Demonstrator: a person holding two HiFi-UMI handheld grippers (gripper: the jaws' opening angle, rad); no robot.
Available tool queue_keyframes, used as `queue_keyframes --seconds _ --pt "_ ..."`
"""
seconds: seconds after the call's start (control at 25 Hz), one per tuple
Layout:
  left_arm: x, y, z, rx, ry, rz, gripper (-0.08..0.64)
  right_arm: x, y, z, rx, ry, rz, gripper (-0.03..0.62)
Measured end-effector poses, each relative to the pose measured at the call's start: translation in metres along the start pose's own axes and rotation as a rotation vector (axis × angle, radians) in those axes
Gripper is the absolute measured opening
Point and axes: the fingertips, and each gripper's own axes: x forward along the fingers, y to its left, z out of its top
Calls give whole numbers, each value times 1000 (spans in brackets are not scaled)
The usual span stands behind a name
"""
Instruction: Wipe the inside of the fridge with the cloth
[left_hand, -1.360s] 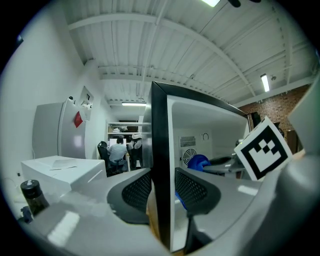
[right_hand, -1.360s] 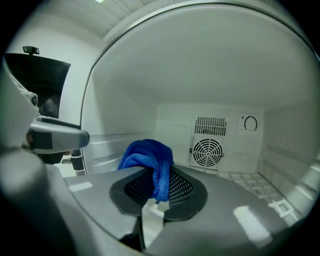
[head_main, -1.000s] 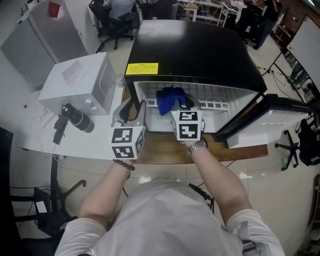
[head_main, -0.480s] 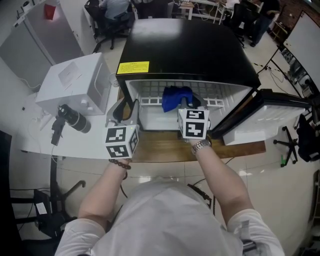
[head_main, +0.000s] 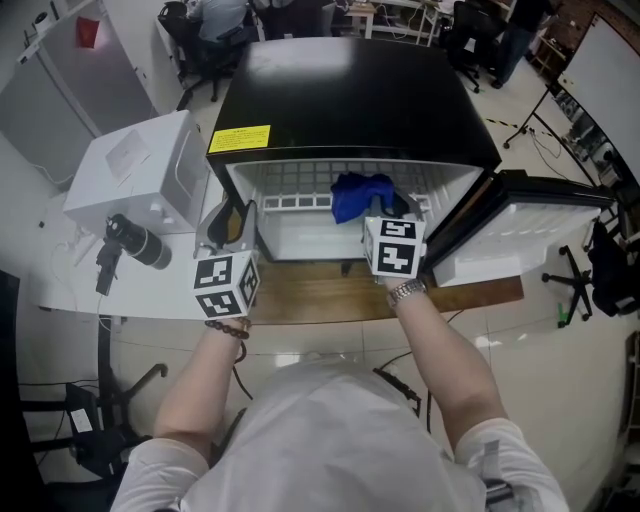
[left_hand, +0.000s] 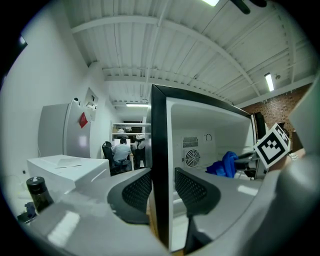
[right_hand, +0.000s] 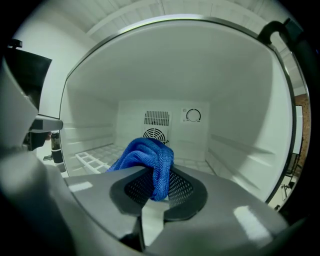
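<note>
Blue microfibre cloth (right_hand: 145, 156) hangs bunched between the right gripper's (right_hand: 158, 186) narrow-set jaws, pinched fast. It sits inside the black-topped, white-lined small fridge (head_main: 350, 90), a little right of the fridge's middle, over its white wire shelf (head_main: 290, 185) and short of the round fan grille (right_hand: 156, 135) on the fridge's back wall. The left gripper (left_hand: 162, 189) straddles the fridge's left side wall (left_hand: 159, 145) at its front edge, jaws about half apart, pads clamped on either face. The white-lined fridge door (head_main: 520, 235) stands swung out at the fridge's right. Bare wall and ceiling surround the cloth.
</note>
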Motion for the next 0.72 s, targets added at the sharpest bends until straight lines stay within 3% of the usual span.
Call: queue_keyframes --seconds 0.28,0.72 --pt "1 -8 2 -6 7 27 132 -9 -37 -5 20 3 -32 44" --pt "1 2 0 -21 19 73 133 -15 -60 -5 33 -9 -69 44"
